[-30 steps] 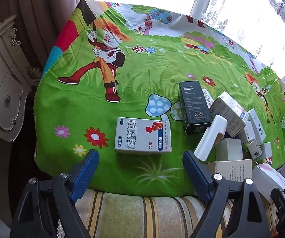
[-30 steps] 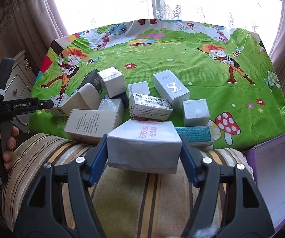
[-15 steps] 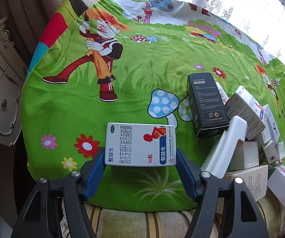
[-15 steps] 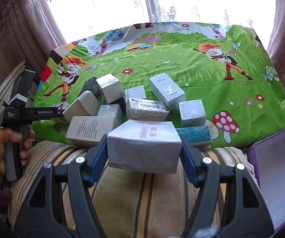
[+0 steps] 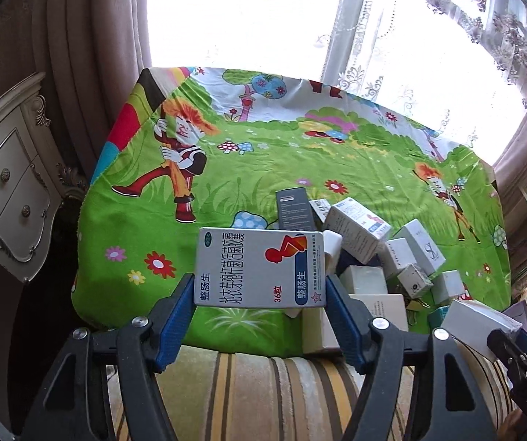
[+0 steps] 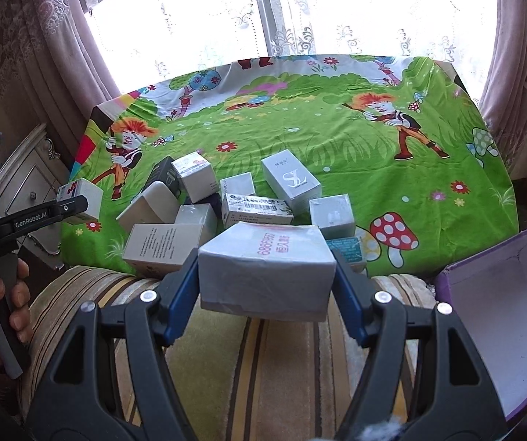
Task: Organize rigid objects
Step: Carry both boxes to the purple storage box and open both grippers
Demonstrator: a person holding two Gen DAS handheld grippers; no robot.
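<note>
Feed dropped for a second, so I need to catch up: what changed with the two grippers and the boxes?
The left gripper closed on the medicine box with the red figure and lifted it off the green cloth. The right gripper stays clamped on the grey box; the pile of boxes and the purple box look unchanged.

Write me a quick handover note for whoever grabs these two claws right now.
Left claw: shut on the medicine box with the red figure, lifted clear of the green cloth.
Right claw: shut on the grey box with pink print, held over the striped cushion.
The open purple box sits to the right and looks empty where visible.
Left to do: the pile of small boxes on the cloth is unsorted.
</note>
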